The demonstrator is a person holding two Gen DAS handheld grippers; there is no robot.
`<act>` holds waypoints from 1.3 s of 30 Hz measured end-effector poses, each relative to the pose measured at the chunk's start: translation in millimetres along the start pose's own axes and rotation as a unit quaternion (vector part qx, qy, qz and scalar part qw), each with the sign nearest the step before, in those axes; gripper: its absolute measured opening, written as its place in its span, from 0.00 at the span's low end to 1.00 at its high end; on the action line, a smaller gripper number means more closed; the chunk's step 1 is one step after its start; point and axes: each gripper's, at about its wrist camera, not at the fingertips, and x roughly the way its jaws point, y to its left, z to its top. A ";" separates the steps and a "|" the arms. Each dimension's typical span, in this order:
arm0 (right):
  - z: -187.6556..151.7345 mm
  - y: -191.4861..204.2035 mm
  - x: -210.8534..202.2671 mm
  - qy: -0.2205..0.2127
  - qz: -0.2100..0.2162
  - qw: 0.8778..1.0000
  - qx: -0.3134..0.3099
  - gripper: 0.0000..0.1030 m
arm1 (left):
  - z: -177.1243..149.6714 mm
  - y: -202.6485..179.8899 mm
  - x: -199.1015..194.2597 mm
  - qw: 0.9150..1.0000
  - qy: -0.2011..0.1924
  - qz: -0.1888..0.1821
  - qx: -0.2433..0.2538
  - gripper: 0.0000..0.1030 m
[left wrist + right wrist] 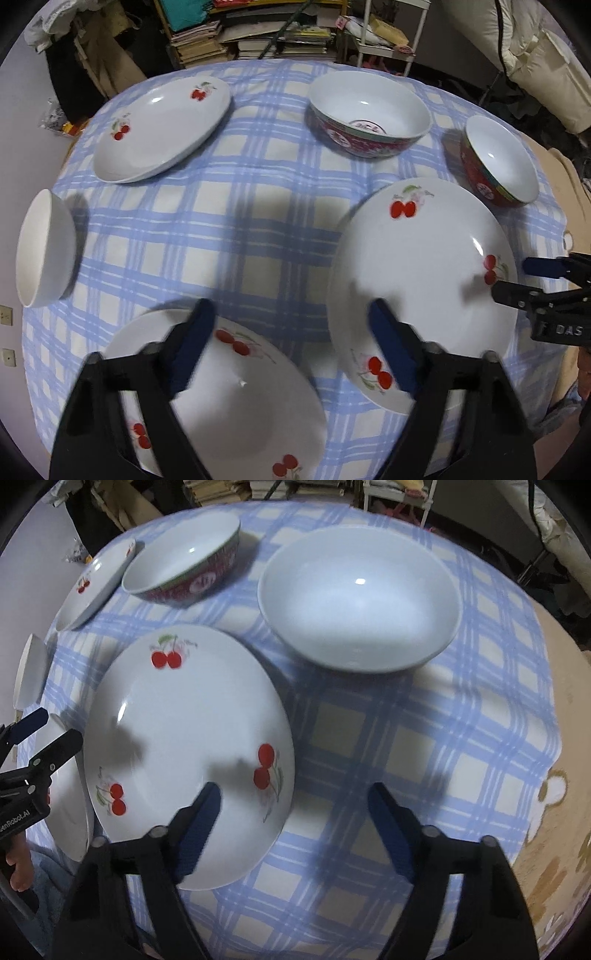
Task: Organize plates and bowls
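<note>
On my worktop [258, 221] two plates sit nearest me: the near-left plate [240, 406] and the near-right plate [424, 295]. Behind them lie a far-left plate [159, 129] and two bowls, the middle bowl [369, 114] and right bowl [498, 158]. A left-edge bowl [44, 247] sits apart.

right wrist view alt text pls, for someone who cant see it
Open right gripper hangs over the edge of a cherry plate on a blue checked tablecloth. Behind sit a white bowl and a red-patterned bowl; the left gripper enters at left.
</note>
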 end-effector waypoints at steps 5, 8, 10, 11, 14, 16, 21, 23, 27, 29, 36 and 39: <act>-0.6 5.4 4.5 0.015 0.004 1.000 -0.004 0.69 | -0.7 -8.4 6.4 1.000 0.011 -0.023 0.011 0.45; -0.4 9.0 3.2 0.014 0.018 1.000 0.000 0.66 | 0.3 -11.7 12.2 0.999 0.020 -0.029 0.011 0.33; 1.0 11.2 4.0 0.016 0.027 0.999 0.003 0.48 | 0.7 -10.0 16.3 0.999 0.029 -0.037 -0.004 0.27; 3.8 15.1 4.8 0.016 0.029 0.999 0.006 0.44 | 0.7 -7.5 19.0 0.997 0.041 -0.054 -0.021 0.20; 7.1 20.0 4.3 0.009 0.019 1.000 0.009 0.40 | 0.4 -2.9 21.5 0.994 0.054 -0.079 -0.052 0.17; 8.3 20.4 4.4 0.007 0.014 1.000 0.019 0.33 | 0.3 -2.3 24.1 0.994 0.058 -0.081 -0.052 0.17; 4.4 9.2 6.6 0.008 0.033 0.999 0.031 0.16 | -3.3 -4.3 36.1 0.992 0.071 -0.081 -0.058 0.19; 2.0 10.3 5.5 0.004 0.036 0.999 0.017 0.16 | -4.0 -6.6 34.6 0.994 0.066 -0.073 -0.049 0.20; -0.7 5.9 -0.4 -0.010 0.042 0.999 0.011 0.14 | -5.1 -10.3 29.2 0.995 0.068 -0.066 -0.033 0.18; -2.5 -1.3 -6.4 -0.019 0.053 0.998 0.017 0.13 | -3.3 -13.6 25.0 0.996 0.068 -0.058 -0.029 0.18; -0.4 -5.1 -17.8 -0.025 0.080 0.996 0.013 0.13 | -0.9 -8.6 12.0 0.997 0.055 -0.055 -0.026 0.18; -0.8 -5.0 -26.0 -0.036 0.087 0.995 0.016 0.13 | -1.0 -4.9 5.3 0.997 0.050 -0.046 -0.024 0.18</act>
